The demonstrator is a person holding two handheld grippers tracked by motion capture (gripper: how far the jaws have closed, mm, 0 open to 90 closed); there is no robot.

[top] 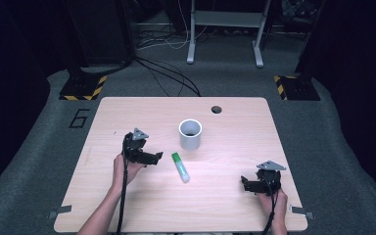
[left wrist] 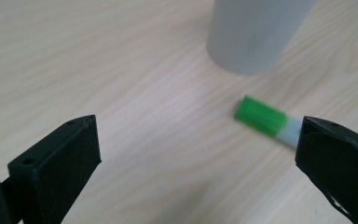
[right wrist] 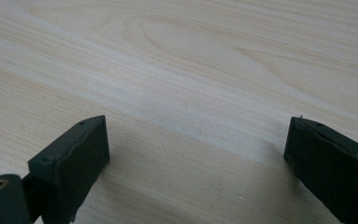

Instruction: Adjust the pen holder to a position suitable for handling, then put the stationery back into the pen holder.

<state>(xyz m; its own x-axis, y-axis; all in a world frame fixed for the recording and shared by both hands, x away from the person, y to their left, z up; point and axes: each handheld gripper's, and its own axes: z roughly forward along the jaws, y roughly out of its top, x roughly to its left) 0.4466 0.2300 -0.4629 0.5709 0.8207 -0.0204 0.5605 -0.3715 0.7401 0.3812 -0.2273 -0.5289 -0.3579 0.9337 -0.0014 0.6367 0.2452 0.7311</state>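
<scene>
Green-capped tube (top: 180, 166): flat on table (top: 127, 210), ungrasped beside cup (top: 190, 134); left gripper (top: 156, 157) wide, approaching; right gripper (top: 245, 184) wide, idle.

Legible markings, one entry:

1. Numeral "6" (top: 80, 118), dark, sitting on the grey floor covering (top: 39, 147) just beyond the far left corner of the table (top: 225, 205), seen in the high view. It is standing alone, with no other characters beside it.

Items carrying no readable text: the green-capped tube (top: 180, 167) is showing no lettering that can be made out; the white cup (top: 190, 134) is showing a plain wall. The yellow-and-black striped bases (top: 83, 88) on the floor are bearing hazard striping, no words.

Both gripper views are showing bare wood grain and no lettering.
</scene>
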